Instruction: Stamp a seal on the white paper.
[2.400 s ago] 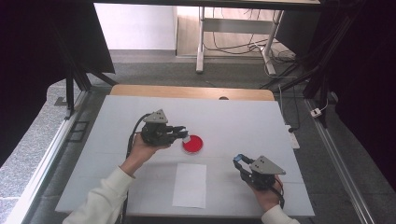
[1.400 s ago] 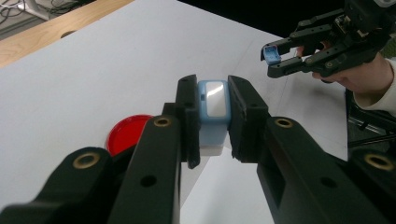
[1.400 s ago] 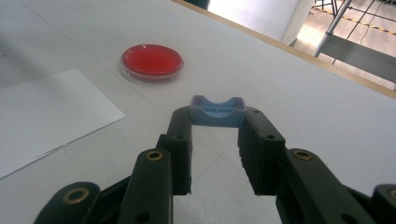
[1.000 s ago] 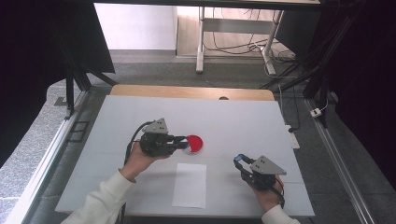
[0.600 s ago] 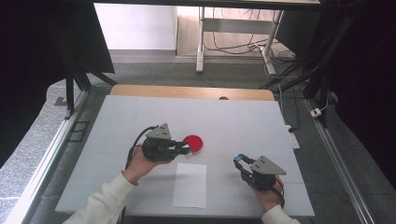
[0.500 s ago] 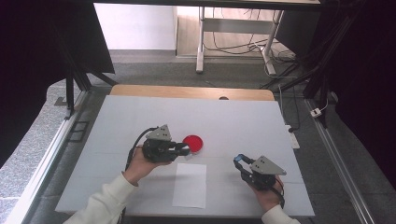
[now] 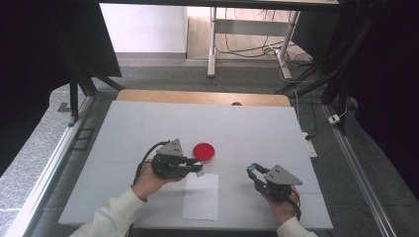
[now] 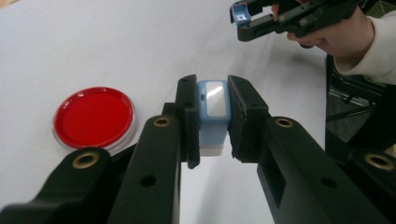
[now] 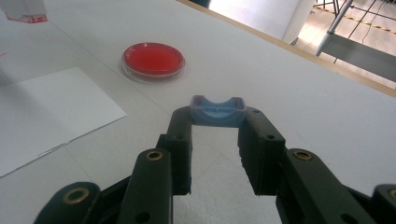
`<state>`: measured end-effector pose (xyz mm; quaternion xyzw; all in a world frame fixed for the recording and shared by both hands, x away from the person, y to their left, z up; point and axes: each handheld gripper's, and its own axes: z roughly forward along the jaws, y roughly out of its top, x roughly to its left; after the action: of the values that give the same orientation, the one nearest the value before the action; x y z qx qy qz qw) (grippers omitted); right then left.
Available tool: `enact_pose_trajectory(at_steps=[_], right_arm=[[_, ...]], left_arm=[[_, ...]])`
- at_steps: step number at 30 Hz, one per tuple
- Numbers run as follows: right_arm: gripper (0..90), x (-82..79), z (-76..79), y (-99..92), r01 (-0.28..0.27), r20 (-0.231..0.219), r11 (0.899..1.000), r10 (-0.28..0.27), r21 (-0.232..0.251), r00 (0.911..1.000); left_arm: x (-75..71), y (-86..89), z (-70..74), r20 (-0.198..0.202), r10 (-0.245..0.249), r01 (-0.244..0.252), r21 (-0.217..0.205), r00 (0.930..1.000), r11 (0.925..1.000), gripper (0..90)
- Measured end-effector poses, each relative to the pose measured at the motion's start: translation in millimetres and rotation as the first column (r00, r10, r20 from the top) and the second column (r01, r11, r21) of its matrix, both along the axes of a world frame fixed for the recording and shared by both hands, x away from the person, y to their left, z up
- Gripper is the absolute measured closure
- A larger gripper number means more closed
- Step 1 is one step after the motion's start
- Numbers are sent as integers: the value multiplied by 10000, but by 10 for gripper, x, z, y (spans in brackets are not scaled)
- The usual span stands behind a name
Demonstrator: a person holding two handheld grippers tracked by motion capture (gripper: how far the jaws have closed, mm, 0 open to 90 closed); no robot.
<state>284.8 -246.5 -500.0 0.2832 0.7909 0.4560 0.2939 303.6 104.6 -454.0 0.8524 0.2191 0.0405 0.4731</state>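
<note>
My left gripper (image 7: 196, 168) is shut on a small blue and white stamp (image 8: 213, 116), whose white end hangs just over the far edge of a white paper sheet (image 7: 201, 196). A round red dish (image 7: 203, 151) lies flat on the table just beyond it, clear of the stamp; it is left of the jaws in the left gripper view (image 8: 94, 116). My right gripper (image 7: 253, 169) hovers near the front right, shut on a blue cap (image 9: 217, 112). The dish (image 9: 153, 59) and the paper (image 9: 46, 112) lie beyond its jaws.
The white table top (image 7: 148, 123) ends in a wooden strip (image 7: 197, 97) at the back. Dark frame posts (image 7: 74, 94) stand off the left side, and a metal rail (image 7: 356, 168) runs along the right.
My left gripper has drawn back from the red dish toward the near side, bringing the stamp over the paper's far edge. The right gripper has held still.
</note>
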Motion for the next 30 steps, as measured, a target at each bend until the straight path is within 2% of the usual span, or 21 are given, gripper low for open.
enact_pose_trajectory(at_steps=[10, 24, 30], right_arm=[[655, 8, -8, 8, -20, -43, 10000, 20, -34, 10000], [655, 10, -14, 14, -30, -48, 10000, 30, -28, 10000], [655, 12, -16, 16, -46, -38, 10000, 46, -15, 10000]], left_arm=[[-53, -36, -131, -241, -137, 143, 251, 9996, 9996, 750], [-98, -115, -282, -170, -284, 293, 550, 9995, 9981, 750], [-90, -141, -342, -313, -298, 317, 633, 9991, 9975, 750]])
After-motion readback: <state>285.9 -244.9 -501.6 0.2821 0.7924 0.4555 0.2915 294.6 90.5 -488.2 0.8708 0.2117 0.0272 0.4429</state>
